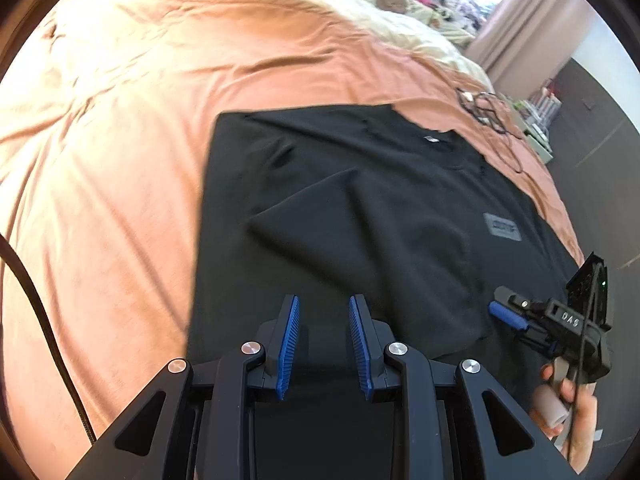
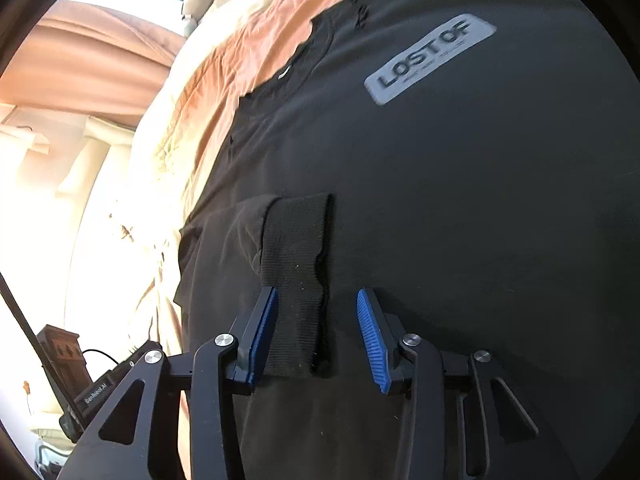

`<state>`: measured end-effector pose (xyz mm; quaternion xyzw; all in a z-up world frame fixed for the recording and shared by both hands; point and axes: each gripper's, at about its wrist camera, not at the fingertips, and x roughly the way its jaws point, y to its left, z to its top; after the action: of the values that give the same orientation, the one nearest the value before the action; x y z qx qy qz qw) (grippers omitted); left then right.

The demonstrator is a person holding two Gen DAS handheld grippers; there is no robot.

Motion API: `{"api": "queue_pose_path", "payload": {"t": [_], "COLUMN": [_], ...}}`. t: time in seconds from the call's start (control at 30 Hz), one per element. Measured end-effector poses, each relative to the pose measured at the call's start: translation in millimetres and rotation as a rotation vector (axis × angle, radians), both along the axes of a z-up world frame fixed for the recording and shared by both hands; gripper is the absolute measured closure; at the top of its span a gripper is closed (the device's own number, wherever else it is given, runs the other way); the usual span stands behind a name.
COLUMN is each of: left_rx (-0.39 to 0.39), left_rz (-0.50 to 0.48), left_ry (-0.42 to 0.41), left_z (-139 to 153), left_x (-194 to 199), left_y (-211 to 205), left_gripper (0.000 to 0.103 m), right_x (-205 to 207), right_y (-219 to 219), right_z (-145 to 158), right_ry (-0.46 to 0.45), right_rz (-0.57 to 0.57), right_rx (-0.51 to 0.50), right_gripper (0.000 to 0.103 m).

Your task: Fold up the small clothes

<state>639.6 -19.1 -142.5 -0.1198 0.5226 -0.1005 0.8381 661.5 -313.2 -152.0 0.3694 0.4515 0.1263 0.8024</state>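
Left gripper (image 1: 323, 346): jaws parted, nothing between them, poised above the lower hem area.
Black sweatshirt (image 1: 400, 208): spread flat on the orange bedsheet (image 1: 120, 160), one sleeve folded across the chest.
Right gripper (image 2: 318, 336): jaws wide apart, straddling the ribbed cuff (image 2: 298, 280) without pinching it.

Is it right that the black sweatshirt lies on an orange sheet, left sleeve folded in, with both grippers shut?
Not quite. Both grippers are open. The left wrist view shows the left gripper with its jaws apart over the black sweatshirt on the orange sheet; the right wrist view shows the right gripper open around the ribbed cuff.
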Motion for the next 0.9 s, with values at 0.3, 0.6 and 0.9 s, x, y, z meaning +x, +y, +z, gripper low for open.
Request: {"api": "queue_pose_path", "payload": {"t": [0.3, 0.6, 0.9], "left_rx": [0.029, 0.015, 0.027], "left_rz": [0.047, 0.023, 0.012], "left_ry": [0.051, 0.073, 0.064], "left_z": [-28.8, -54.0, -55.9], "left_x": [-16.7, -27.8, -28.0], "left_y": [49.3, 58.6, 56.0], "left_gripper": [0.075, 0.071, 0.068], "right_x": [19.0, 24.8, 19.0], "right_y": [15.3, 21.3, 8.1], "right_z": [1.3, -1.4, 41.4], "right_ry": [-0.019, -0.023, -0.076], "right_rz": [0.014, 0.030, 0.031], "right_rx": [-0.049, -0.067, -0.204], "right_gripper": [0.070, 0.101, 0.102]}}
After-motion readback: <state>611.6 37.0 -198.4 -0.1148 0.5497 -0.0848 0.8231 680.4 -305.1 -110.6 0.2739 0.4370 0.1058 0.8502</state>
